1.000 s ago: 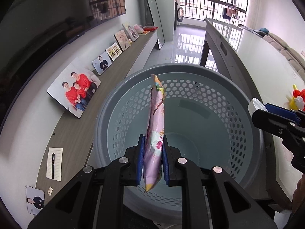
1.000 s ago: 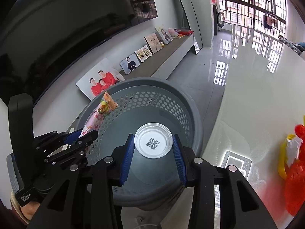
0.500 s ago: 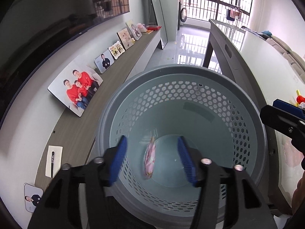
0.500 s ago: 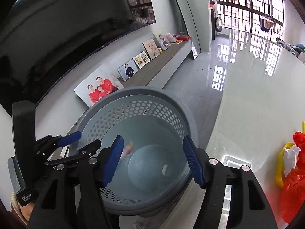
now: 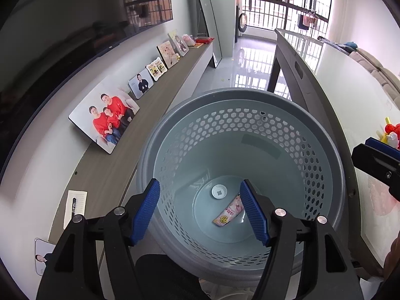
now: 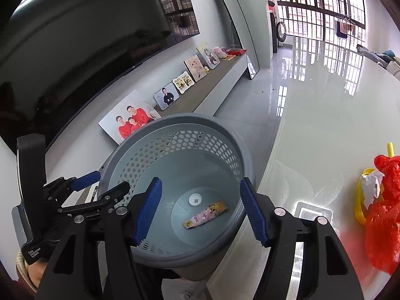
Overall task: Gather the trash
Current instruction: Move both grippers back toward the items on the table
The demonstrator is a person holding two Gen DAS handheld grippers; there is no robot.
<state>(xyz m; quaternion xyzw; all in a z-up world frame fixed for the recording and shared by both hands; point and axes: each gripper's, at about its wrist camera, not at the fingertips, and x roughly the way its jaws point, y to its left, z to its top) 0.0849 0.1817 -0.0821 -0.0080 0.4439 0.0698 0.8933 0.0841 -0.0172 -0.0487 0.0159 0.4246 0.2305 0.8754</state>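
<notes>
Below, wrapper (image 5: 229, 213) lies in basket (image 5: 332, 150); both grippers (left (image 5: 203, 211), right (image 6: 201, 208)) gape wide, empty.

I'm looking into a home, a living room by the look of it. A big dark television (image 5: 62, 50) hangs on the wall above a long low shelf (image 5: 155, 115), and family photos (image 5: 105, 117) lean along that shelf. A glossy white table (image 6: 337, 115) runs down the right side, and past it I can make out part of a sofa (image 5: 375, 67). At the far end, barred windows (image 5: 280, 2) open on a balcony where laundry (image 5: 305, 20) hangs. The grey floor tiles (image 5: 240, 75) shine with daylight.
</notes>
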